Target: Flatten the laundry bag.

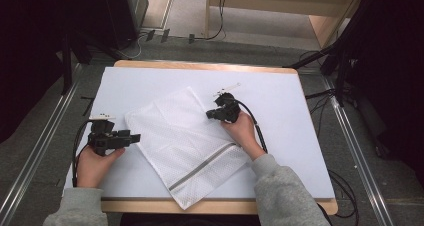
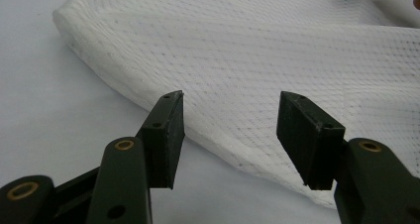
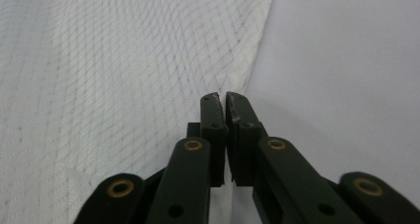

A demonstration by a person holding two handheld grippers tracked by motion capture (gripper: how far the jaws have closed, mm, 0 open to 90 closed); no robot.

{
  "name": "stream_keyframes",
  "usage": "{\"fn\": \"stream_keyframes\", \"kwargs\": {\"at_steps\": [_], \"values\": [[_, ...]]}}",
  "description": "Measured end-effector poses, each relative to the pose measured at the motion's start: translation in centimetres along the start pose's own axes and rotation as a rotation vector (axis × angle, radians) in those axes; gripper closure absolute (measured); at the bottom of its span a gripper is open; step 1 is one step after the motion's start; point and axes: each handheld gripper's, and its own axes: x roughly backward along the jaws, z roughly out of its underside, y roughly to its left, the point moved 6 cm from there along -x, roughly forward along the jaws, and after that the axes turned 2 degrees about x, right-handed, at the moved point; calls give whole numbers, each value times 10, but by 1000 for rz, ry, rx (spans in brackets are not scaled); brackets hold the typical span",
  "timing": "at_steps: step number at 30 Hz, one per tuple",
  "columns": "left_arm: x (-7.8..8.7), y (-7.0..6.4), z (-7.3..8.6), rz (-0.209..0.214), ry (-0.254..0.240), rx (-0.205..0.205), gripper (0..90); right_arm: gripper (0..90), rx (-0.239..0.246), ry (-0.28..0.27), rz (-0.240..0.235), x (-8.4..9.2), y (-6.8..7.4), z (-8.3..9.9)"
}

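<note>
Mesh bag (image 1: 187,143): flat on white tabletop (image 1: 295,136), zipper near the person.
Right claw (image 3: 225,102): clenched on bag's edge.
Left claw (image 2: 230,135): released, beside bag.

Mesh bag (image 2: 277,60) cut off at frame edges – right gripper (image 3: 222,101) jaws' hold on mesh unclear.

Mesh bag (image 1: 187,143) on table (image 1: 300,136) (btw. grippers).
</note>
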Motion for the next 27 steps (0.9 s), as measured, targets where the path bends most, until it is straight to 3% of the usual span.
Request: {"fn": "stream_keyframes", "kwargs": {"at_steps": [5,17,27], "values": [[-3,-1,-1,6,7,-3,451,896,-6,-4,21,5,-5,0],[-13,-10,-5,29,25,-27,451,895,-94,-34,82,26,-43,13],[-28,-21,-12,60,47,-54,452,894,-159,-55,133,44,-64,28]]}}
